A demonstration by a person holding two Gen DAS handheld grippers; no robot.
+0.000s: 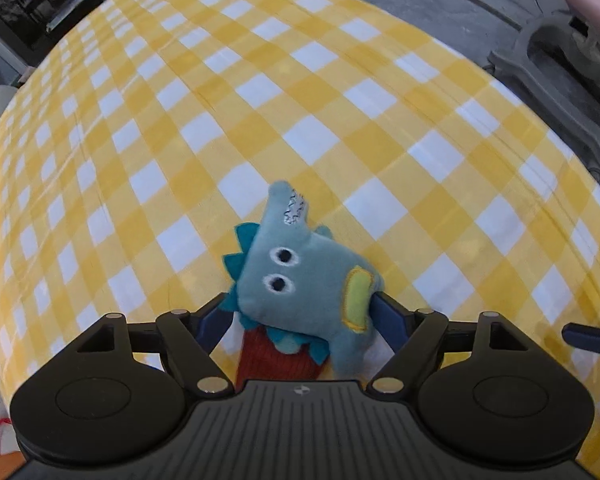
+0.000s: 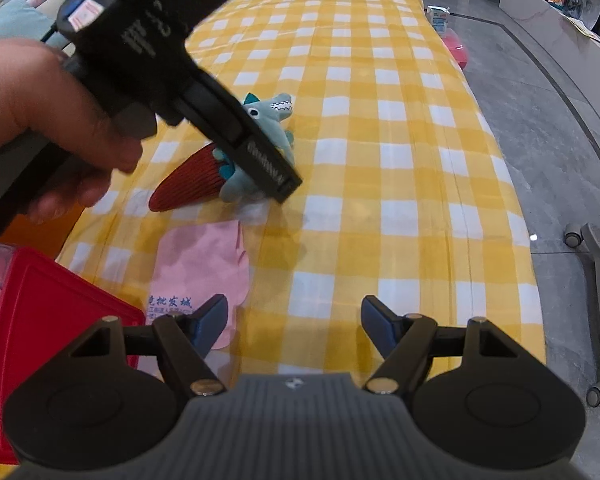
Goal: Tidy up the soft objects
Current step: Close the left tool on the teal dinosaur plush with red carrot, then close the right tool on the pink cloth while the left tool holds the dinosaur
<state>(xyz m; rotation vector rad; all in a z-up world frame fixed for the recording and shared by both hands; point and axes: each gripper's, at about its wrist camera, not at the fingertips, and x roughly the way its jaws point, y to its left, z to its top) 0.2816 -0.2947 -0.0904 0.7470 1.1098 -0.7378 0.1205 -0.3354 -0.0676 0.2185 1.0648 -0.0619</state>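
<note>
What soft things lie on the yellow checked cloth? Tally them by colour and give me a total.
Teal: 1, the crocodile plush
Red: 1, the ribbed cone-shaped piece
Pink: 1, the flat printed bag
Total: 3

My left gripper (image 1: 300,312) is a black plastic tool with a ribbed, dark grey top plate bearing a small round emblem. Two big rounded black housings sit at either side, each with a shallow circular recess. Angled black link arms run forward from them, pinned with silvery round rivets, and end in dark blue fingers (image 1: 392,316). My right gripper (image 2: 294,326) is built the same way: ribbed grey plate, round black housings, silver rivets, blue fingers (image 2: 210,320). Seen from the side, my left tool has white lettering on its black body and a small pink-and-white sticker near its back end. My hand (image 2: 48,120) is bare, with no sleeve showing.
</note>
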